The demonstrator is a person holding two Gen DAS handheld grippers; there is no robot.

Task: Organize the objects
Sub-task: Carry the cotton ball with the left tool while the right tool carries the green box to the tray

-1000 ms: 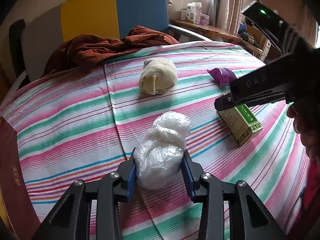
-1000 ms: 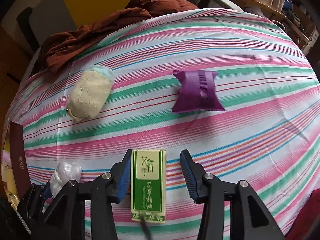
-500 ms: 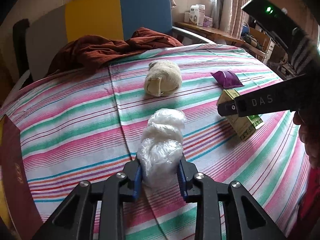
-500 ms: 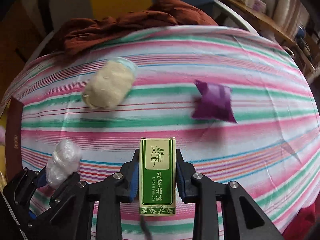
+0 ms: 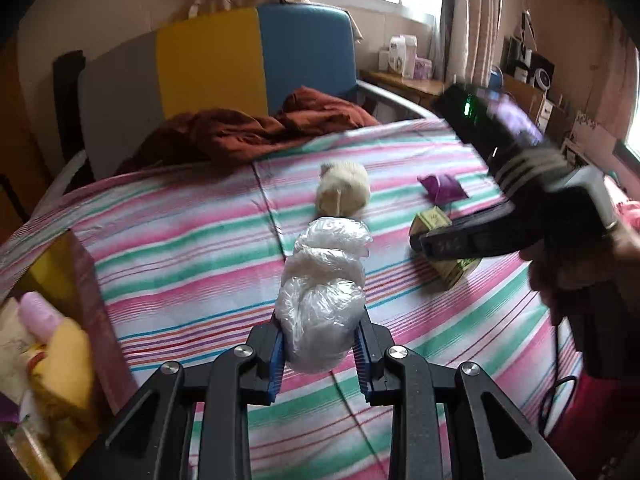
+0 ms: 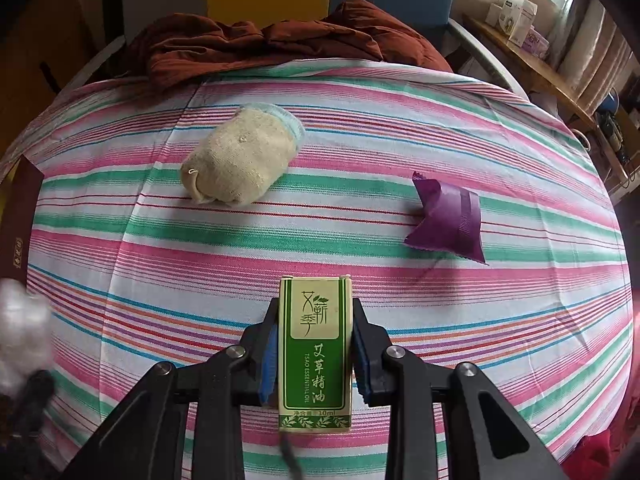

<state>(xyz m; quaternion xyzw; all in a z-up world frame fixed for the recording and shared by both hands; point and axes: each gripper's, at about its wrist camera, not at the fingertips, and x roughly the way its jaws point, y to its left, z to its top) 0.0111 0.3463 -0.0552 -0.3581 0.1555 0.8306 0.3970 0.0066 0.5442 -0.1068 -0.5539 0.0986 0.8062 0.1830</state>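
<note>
With the left gripper (image 5: 320, 354) pinching the plastic bundle (image 5: 323, 294) and the right gripper (image 6: 314, 356) clamping the green box (image 6: 316, 354), both loads needed a level, slow carry.

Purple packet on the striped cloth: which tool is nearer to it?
Right. The right tool, clamped on the green box, sits just short of the purple packet. The left tool, gripping the plastic bag bundle, is further back and off to the side.

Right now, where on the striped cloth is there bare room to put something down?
Free: the wide stretch between the beige sock roll, the maroon box edge and the green carton. Also right of the purple packet. Crowded: rust blanket at the far edge.
</note>
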